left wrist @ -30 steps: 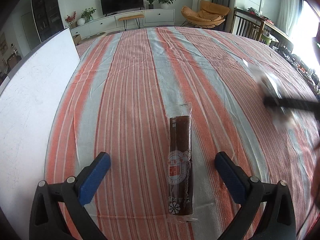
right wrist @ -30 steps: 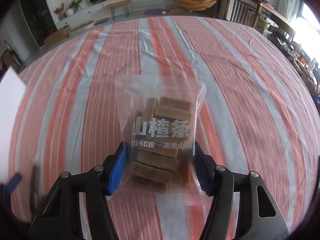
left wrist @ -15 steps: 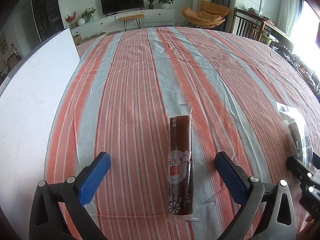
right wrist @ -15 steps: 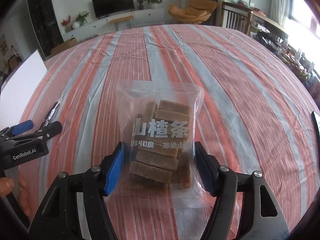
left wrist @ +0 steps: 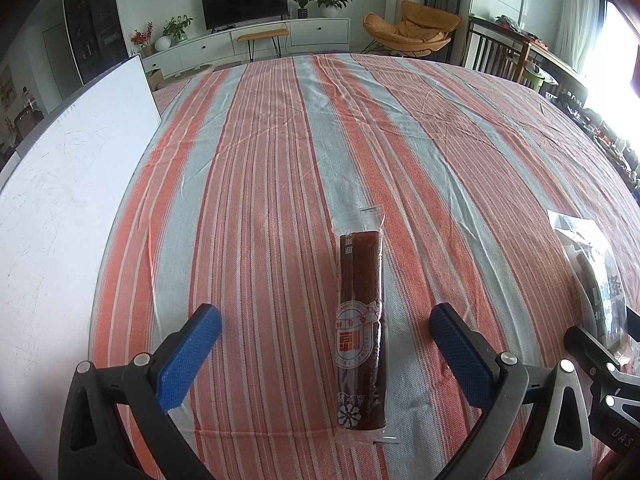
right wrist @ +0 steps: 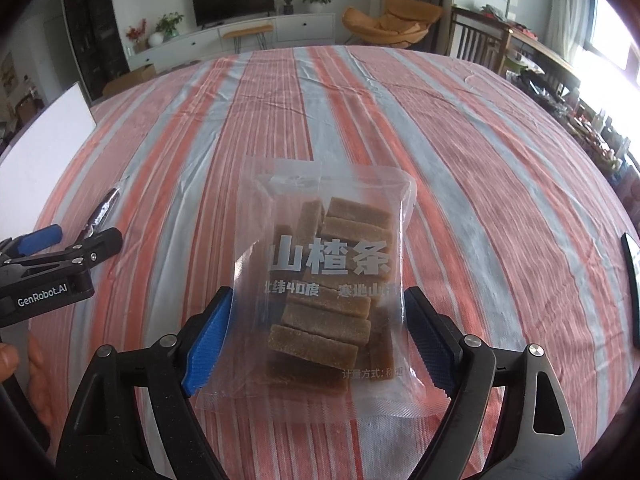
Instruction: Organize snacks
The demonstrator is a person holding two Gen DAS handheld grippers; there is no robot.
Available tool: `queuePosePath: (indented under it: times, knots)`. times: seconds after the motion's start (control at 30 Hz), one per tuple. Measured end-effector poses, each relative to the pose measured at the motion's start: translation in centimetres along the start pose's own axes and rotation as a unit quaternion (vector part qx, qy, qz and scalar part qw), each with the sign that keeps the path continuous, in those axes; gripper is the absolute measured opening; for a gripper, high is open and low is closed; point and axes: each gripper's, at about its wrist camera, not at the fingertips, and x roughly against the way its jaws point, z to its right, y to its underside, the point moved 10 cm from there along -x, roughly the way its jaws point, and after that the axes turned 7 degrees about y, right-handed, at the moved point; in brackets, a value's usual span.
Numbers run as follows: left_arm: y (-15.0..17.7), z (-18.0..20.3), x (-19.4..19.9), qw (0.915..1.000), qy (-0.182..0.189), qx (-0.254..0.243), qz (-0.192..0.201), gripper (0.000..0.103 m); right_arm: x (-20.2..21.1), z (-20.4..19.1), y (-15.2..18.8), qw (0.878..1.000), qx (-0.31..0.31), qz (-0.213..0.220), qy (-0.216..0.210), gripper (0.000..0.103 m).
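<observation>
The right gripper (right wrist: 316,336) is clamped on a clear bag (right wrist: 324,280) of brown bars, its blue pads (right wrist: 208,340) pressing the bag's two side edges near the bottom. The bag sticks out forward from the fingers, its printed face up (grey Chinese lettering across the middle), above the striped cloth (right wrist: 460,160).

The left gripper (left wrist: 326,356) has its jaws spread wide and holds nothing. Between its pads (left wrist: 188,354), but touching neither, a long dark roll (left wrist: 360,332) in clear wrap lies flat on the cloth (left wrist: 260,160), pointing straight away from the gripper; its near end sits nearer the right pad than the left.

From the left wrist the bag (left wrist: 600,280) shows at the right edge, beside the roll but apart from it. From the right wrist the left gripper (right wrist: 60,246) sits at the left edge.

A white board (left wrist: 60,200) lies along the cloth's left side. Beyond the table are a TV (left wrist: 244,8) and an orange chair (left wrist: 416,28).
</observation>
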Motion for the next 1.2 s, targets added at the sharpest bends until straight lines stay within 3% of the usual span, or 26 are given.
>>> queuePosePath:
  times: [0.17,0.4,1.2]
  knots:
    - [0.0,0.0,0.0,1.0,0.0,0.0,0.0,0.103,0.1,0.2,0.1,1.0,-0.006,0.0,0.006,0.086]
    - [-0.1,0.1,0.1,1.0,0.0,0.0,0.001,0.103,-1.7,0.3,-2.1,1.0,-0.014,0.003,0.013,0.096]
    - [-0.1,0.1,0.0,1.0,0.0,0.0,0.001,0.103,-1.7,0.3,-2.0,1.0,-0.014,0.004,0.011,0.096]
